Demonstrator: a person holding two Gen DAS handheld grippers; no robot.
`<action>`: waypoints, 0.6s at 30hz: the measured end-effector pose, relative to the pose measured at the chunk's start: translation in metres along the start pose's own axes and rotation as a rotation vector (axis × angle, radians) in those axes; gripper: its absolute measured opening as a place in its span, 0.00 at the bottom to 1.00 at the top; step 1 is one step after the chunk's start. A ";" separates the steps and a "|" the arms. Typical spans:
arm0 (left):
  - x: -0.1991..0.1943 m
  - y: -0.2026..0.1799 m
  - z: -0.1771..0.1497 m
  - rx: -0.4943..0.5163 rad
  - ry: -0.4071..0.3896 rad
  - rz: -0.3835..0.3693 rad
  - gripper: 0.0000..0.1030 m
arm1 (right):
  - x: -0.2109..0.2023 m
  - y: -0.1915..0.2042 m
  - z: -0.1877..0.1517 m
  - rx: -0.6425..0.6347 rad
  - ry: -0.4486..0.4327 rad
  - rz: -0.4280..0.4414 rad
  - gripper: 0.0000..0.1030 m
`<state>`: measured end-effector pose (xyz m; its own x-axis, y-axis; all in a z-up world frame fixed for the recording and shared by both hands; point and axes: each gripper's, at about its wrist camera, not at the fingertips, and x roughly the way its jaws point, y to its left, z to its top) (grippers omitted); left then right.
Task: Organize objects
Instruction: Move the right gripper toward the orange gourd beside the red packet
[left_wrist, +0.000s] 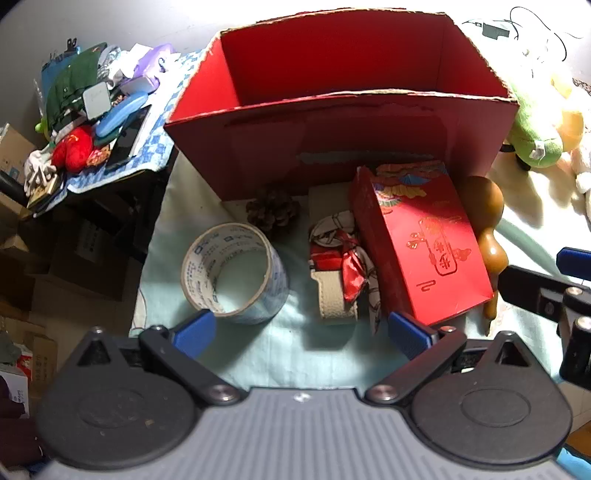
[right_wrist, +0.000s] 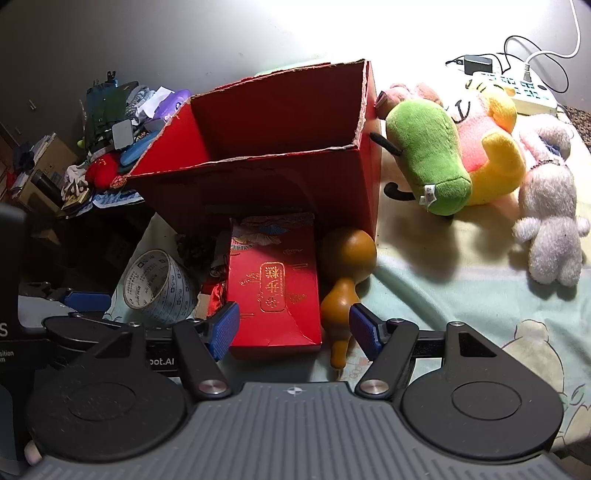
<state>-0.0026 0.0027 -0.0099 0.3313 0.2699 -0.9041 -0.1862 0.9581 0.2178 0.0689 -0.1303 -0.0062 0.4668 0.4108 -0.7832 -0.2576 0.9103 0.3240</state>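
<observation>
Two grippers hang over a pale green cloth (left_wrist: 295, 350) with nothing between their blue pads. In the left wrist view the left gripper (left_wrist: 301, 332) has its jaws spread wide and empty, pointing down at the clutter; the tape roll (left_wrist: 234, 271) lies on its side at about eleven o'clock from the gripper's centre, just beyond the left finger pad. At twelve o'clock sits a beige strap (left_wrist: 334, 295) tangled with a red and white patterned scarf (left_wrist: 351, 254), and past it a pine cone (left_wrist: 273, 210) rests against the front wall of the big red cardboard box (left_wrist: 332, 110), which stands open at the top with no contents visible. At one o'clock a red gift box (left_wrist: 424, 251) with gold print lies tilted, and a brown gourd (left_wrist: 487, 229) lies just beside its right edge. In the right wrist view the right gripper (right_wrist: 294, 328) also has its jaws apart, gripping nothing: the red gift box's near end and the gourd's narrow end lie between the pads, the near end close to the left pad. At two o'clock, well apart, lie a green plush toy (right_wrist: 428, 158), a yellow and pink plush toy (right_wrist: 491, 155) and a grey plush toy (right_wrist: 550, 221). A heap of oddments (left_wrist: 88, 122) fills the ten o'clock corner in the left view.
</observation>
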 end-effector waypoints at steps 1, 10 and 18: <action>0.000 0.000 0.000 0.002 0.001 -0.002 0.97 | 0.001 -0.001 0.000 0.006 0.002 -0.001 0.67; 0.006 -0.003 0.000 0.012 0.034 -0.018 0.97 | 0.003 -0.009 0.000 0.054 0.010 -0.007 0.67; 0.009 -0.008 0.005 0.040 0.049 -0.049 0.96 | 0.006 -0.015 0.005 0.070 0.008 0.001 0.67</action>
<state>0.0067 -0.0023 -0.0182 0.2930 0.2182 -0.9309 -0.1335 0.9734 0.1861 0.0799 -0.1409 -0.0130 0.4596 0.4112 -0.7872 -0.1980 0.9115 0.3606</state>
